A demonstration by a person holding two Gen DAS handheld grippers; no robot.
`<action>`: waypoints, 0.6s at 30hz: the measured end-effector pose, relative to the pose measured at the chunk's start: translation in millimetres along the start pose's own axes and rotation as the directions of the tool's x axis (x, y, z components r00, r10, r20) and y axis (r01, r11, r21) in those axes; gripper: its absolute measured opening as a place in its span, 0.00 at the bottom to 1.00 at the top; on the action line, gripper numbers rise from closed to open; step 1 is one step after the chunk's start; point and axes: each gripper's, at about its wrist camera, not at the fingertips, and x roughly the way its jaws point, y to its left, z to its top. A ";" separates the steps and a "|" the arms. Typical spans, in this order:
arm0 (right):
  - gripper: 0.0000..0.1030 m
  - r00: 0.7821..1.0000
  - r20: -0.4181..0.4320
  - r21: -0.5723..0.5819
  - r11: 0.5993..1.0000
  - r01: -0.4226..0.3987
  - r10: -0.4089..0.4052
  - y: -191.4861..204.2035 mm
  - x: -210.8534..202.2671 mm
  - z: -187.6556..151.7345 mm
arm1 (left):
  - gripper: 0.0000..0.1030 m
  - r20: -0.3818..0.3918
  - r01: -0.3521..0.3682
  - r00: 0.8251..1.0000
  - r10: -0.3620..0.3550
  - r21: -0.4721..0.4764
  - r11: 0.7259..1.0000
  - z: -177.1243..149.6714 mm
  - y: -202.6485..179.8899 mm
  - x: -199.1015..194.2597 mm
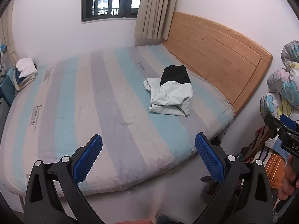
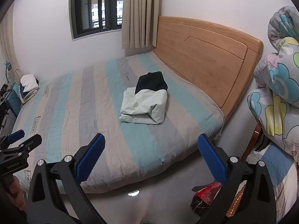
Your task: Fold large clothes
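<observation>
**Both tools held back from the bed, garment waiting near the headboard**

The left tool and the right tool both hang off the bed's near edge, over the floor, each with its blue pads spread wide and nothing between them. They sit side by side: the right wrist view catches the left tool at its left border, and the left wrist view catches the right one at its right border, with a hand gripping its handle. Held back and level like this, both cameras take in the whole bed, which reads as a stance for sizing up the reach rather than for working the cloth.

The garment lies on the striped sheet toward the headboard end, well apart from both tools. It is pale, almost white, with a black section at its far end nearest the wall. It looks bundled into a loose, roughly rectangular heap, with a flap sticking out on the left side and creases across the top. Whether that counts as a finished fold I cannot tell.

A small stack of folded cloth sits at the bed's far left corner.
</observation>
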 end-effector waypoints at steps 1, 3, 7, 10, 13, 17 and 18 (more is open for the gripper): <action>0.93 1.000 0.000 0.000 1.000 0.001 -0.001 0.3 -0.1 -0.6 | 0.94 0.003 -0.006 1.000 0.006 0.004 1.000 -0.2 -0.4 -0.1; 0.93 1.000 -0.003 0.004 1.000 -0.002 0.002 0.1 0.3 -1.0 | 0.94 0.006 -0.009 1.000 0.008 0.009 1.000 -1.4 -1.4 -0.7; 0.93 1.000 -0.006 0.008 1.000 -0.002 0.002 0.8 0.1 -4.4 | 0.94 0.009 -0.024 1.000 0.023 0.026 0.999 -3.0 -4.4 -1.1; 0.93 1.000 -0.012 0.009 1.000 -0.002 0.002 0.9 1.4 -6.5 | 0.94 0.011 -0.028 1.000 0.027 0.034 0.999 -3.5 -6.3 -2.2; 0.93 1.000 -0.018 0.010 1.000 -0.005 0.005 1.3 3.1 -7.6 | 0.94 0.007 -0.033 0.999 0.033 0.045 0.998 -3.2 -8.5 -1.3; 0.93 1.000 -0.018 0.009 1.000 -0.003 0.004 1.0 3.7 -8.0 | 0.94 0.003 -0.034 0.999 0.034 0.056 0.998 -3.6 -11.3 -0.1; 0.93 1.000 -0.017 0.010 1.000 -0.002 0.002 1.3 3.5 -8.1 | 0.94 0.002 -0.035 0.999 0.035 0.058 0.998 -4.0 -12.6 0.0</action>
